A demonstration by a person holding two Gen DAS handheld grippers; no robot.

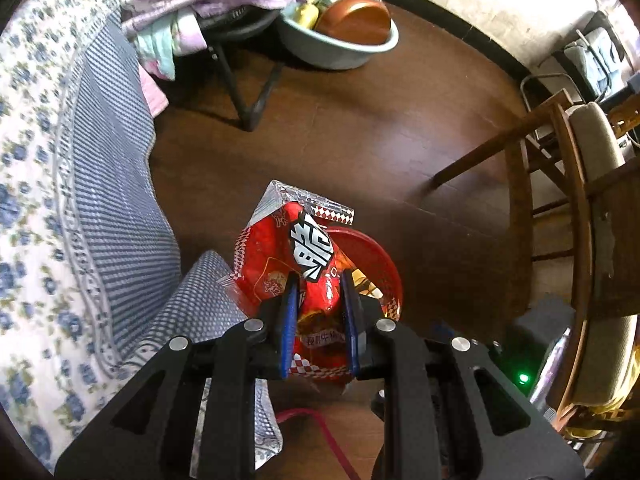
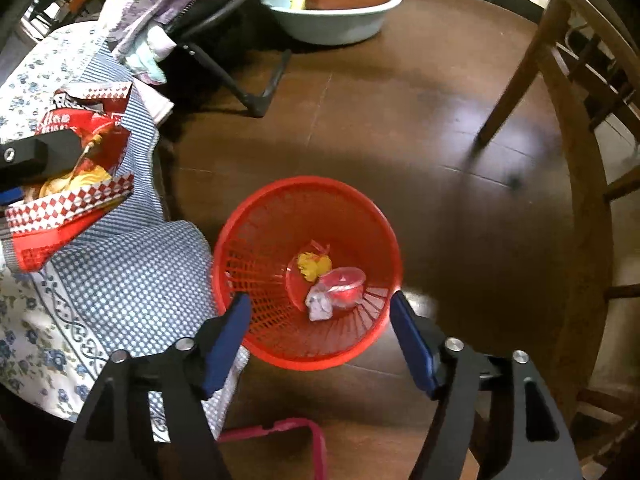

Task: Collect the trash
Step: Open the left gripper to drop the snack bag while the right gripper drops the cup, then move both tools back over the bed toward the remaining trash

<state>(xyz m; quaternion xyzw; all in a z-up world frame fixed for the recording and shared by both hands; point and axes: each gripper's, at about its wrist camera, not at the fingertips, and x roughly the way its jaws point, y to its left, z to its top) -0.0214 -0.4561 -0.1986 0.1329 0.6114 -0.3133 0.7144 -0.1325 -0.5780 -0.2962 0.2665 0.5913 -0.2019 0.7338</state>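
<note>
Left gripper (image 1: 319, 280) clamps a red snack bag (image 1: 304, 256), hiding most of the red basket (image 2: 276, 344); right gripper (image 2: 320, 308), spread wide and empty, shows scraps (image 2: 328, 284) inside

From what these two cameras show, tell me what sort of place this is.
Most likely a lived-in bedroom or living room at home. A floral and checked bedcover hangs beside a dark wood floor, a wooden chair stands on one side, and a washbasin sits on the floor near a red trash basket.

We hold the crinkly red snack bag (image 1: 304, 264) in our left tool (image 1: 318, 280), above the red plastic mesh basket (image 2: 376, 208) on the dark wooden floor (image 2: 440, 120). The blue-checked bedsheet (image 2: 132, 280) lies left of the basket.
</note>
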